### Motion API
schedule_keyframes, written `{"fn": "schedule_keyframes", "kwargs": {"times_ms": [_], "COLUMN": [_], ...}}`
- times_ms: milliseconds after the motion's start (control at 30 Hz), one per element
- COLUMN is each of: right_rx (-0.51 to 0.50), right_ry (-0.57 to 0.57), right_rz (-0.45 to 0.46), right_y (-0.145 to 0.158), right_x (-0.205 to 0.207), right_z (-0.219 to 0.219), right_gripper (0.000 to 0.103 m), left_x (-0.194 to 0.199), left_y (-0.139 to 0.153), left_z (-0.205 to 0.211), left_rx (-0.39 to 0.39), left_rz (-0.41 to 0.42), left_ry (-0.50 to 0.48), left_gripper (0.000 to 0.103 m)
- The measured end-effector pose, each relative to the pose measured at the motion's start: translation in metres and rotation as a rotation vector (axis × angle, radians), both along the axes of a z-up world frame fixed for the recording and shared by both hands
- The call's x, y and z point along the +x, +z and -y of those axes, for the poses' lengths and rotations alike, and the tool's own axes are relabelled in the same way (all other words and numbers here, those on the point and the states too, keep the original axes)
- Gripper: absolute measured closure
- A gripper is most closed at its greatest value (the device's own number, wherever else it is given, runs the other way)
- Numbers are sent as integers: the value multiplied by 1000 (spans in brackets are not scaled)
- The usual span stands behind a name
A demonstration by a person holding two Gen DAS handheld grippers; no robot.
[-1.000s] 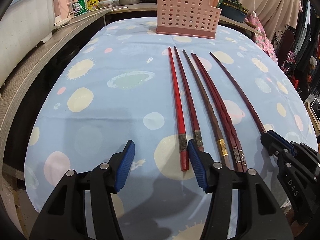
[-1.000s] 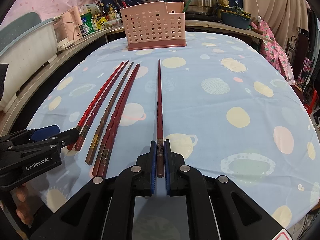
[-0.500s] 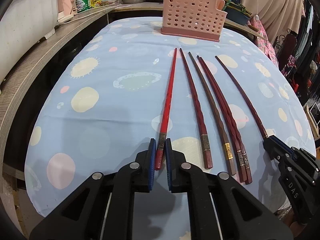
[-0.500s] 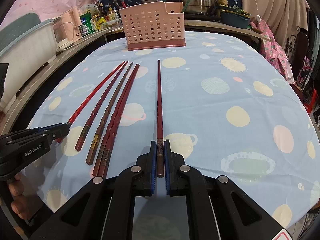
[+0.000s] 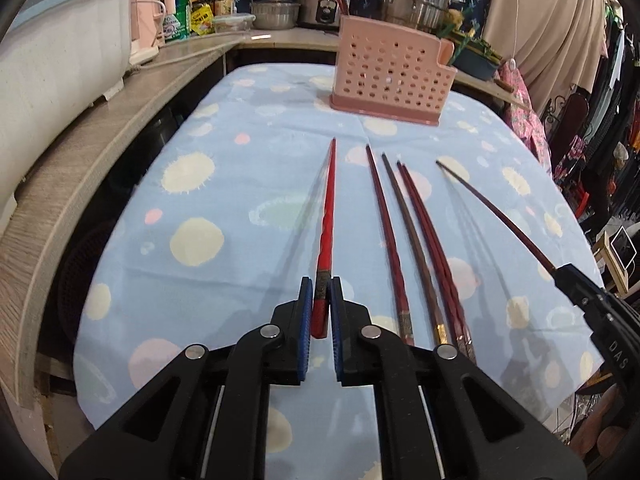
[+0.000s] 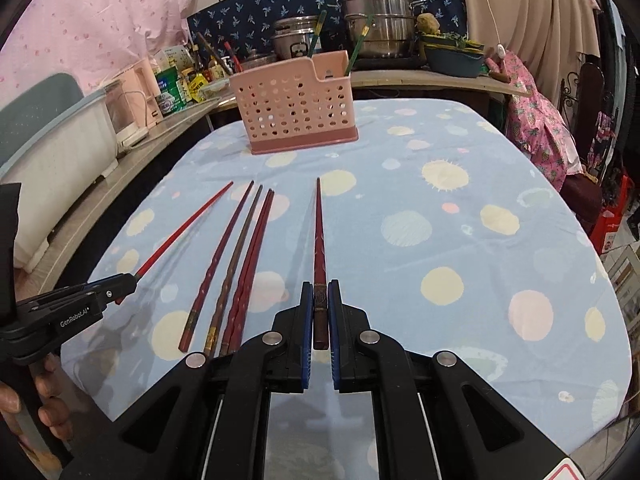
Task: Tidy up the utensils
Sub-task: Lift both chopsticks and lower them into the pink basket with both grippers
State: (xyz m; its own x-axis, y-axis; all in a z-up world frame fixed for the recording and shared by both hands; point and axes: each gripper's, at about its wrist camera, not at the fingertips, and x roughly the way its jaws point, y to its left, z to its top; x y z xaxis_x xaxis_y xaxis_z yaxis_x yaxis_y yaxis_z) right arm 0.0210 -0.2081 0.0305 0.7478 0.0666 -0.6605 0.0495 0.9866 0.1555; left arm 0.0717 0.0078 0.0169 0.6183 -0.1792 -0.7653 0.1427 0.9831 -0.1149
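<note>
My left gripper [image 5: 321,292] is shut on the butt end of a bright red chopstick [image 5: 327,216] and holds it lifted above the cloth, tip pointing at the pink perforated holder [image 5: 390,70]. My right gripper [image 6: 320,294] is shut on a dark red chopstick [image 6: 319,236], also lifted, tip toward the holder [image 6: 296,114]. Several more chopsticks [image 5: 416,240] lie side by side on the blue spotted tablecloth [image 5: 224,200] between the two held ones. The right gripper shows in the left wrist view [image 5: 568,276], the left gripper in the right wrist view [image 6: 124,280].
A wooden counter [image 5: 100,128] runs along the left with a white tub [image 5: 52,64], bottles and pots [image 6: 380,20] behind the holder. Two green-handled utensils [image 6: 356,48] stand in the holder. Clothes hang at the right table edge [image 6: 536,128].
My left gripper closed on the bright red chopstick and raised it off the cloth. My right gripper lifted its dark red chopstick too. Both now sit higher, nearer the holder.
</note>
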Motion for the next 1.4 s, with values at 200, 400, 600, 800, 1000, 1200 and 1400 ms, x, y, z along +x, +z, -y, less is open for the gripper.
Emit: {"fn": "schedule_keyframes", "kwargs": {"times_ms": [200, 400, 600, 800, 1000, 1200, 1400], "right_rx": [18, 44, 116, 212, 247, 285, 288], "right_ry": [-20, -31, -28, -19, -24, -34, -49], "right_rz": [96, 170, 220, 249, 304, 380, 478], "right_y": [43, 74, 100, 122, 145, 177, 221], "right_x": [15, 32, 53, 80, 101, 128, 160], "right_z": [15, 25, 38, 53, 62, 71, 73], "right_gripper": [96, 96, 96, 96, 96, 96, 96], "left_x": [11, 28, 55, 83, 107, 130, 153], "left_y": [33, 69, 103, 128, 155, 196, 250], "left_z": [-3, -5, -3, 2, 9, 20, 29], "left_rx": [-12, -32, -49, -63, -103, -148, -188], "left_rz": [70, 139, 190, 220, 254, 317, 438], "left_ry": [7, 23, 34, 38, 26, 12, 21], "left_gripper": [95, 95, 96, 96, 96, 96, 96]}}
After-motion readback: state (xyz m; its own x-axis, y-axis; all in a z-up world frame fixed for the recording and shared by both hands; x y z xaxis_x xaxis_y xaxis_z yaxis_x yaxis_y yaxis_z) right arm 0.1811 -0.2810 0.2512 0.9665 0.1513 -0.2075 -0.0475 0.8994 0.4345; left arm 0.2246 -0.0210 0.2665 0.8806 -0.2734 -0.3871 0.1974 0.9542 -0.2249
